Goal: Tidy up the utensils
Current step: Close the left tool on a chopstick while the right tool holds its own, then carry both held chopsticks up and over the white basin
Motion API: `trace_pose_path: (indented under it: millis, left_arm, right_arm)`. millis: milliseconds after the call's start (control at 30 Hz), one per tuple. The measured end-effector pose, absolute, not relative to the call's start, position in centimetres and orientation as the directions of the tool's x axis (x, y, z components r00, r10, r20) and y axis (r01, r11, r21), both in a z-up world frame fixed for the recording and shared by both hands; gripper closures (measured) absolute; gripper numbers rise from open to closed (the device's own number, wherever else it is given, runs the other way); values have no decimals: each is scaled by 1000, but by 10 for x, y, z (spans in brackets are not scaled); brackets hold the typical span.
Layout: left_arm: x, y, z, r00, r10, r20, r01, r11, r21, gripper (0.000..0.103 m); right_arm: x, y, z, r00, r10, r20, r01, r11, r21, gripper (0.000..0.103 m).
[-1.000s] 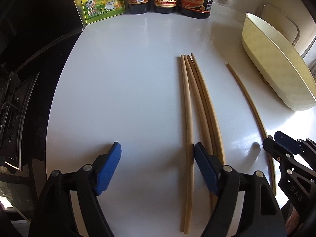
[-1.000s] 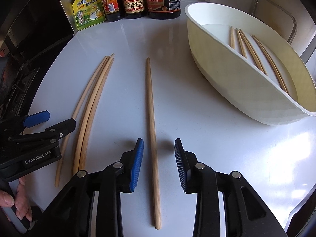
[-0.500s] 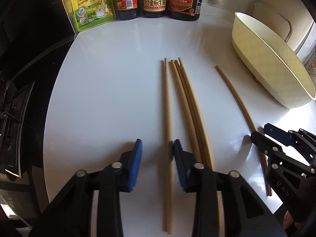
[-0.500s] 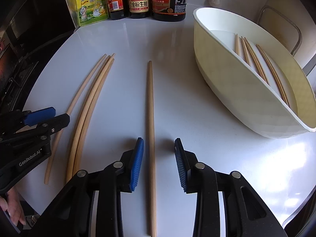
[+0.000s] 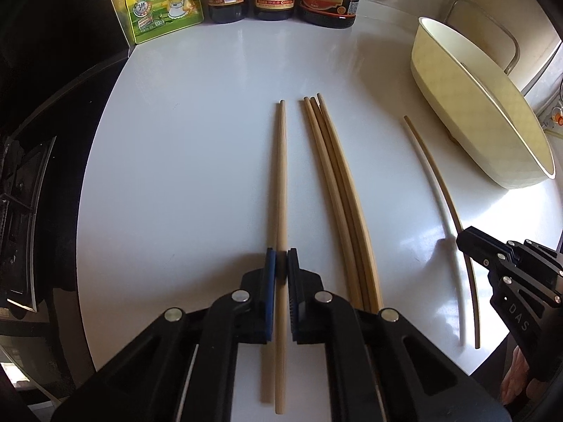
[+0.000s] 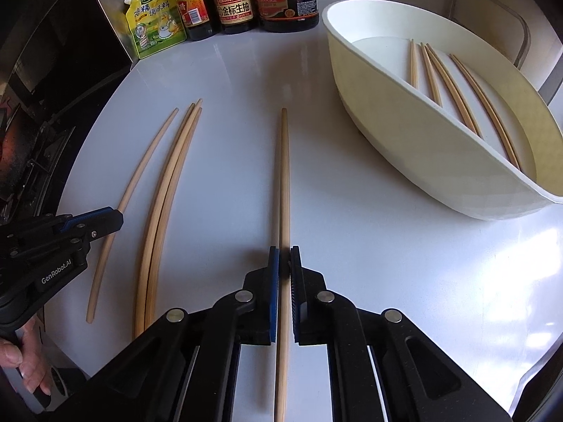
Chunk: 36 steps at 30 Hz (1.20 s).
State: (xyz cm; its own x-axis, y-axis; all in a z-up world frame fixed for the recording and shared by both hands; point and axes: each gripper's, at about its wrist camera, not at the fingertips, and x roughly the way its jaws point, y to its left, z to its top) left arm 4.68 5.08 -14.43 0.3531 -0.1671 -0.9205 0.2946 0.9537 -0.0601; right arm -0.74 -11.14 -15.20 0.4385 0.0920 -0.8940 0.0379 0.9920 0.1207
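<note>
Cream tub (image 6: 440, 161) holding several chopsticks (image 6: 431, 74), left claw (image 5: 281, 263) and right claw (image 6: 284, 263), spread wide earlier, now each gripping one bench chopstick.

I see bare tabletop (image 6: 228, 161) ahead to pass over; the tray (image 6: 422, 147) blocks right, bottles (image 6: 232, 3) line the back.

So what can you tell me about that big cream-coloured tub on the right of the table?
The tub is a long, boat-shaped container, cream outside and paler inside, with a thin white rim; it looks like plastic. It stands upright on the white table, towards its right rear, apart from the loose chopsticks lying on the table. Several wooden chopsticks lie lengthwise on its floor. Neither gripper touches it.
</note>
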Motion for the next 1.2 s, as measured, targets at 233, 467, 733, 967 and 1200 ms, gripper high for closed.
trace_pose_path:
  millis: [233,467,733,967,1200]
  left_arm:
    - [46,56,-132,366,-170,-915,283,957,-64,96]
    - [45,62,-115,389,-172,-905,270,961,-66,96]
    - [45,58,-95,413,-169,-895,270,961,-57,96]
    - [53,43,-72,433,-180,-883,281,958,-57,96]
    - [60,16,-54,451,-194,-871,304,951,-54,96]
  right_arm:
    - [-12,-110,-135,454,120,-883,25,989,148,97]
    - [-17,-112,-116,480,144,-865,17,985,173,97]
    - [-18,-125,-92,517,156,-842,30,979,200,97]
    - [-19,-145,-65,566,157,-809,37,976,215,97]
    - [-17,-174,-44,605,148,-782,48,974,221,97]
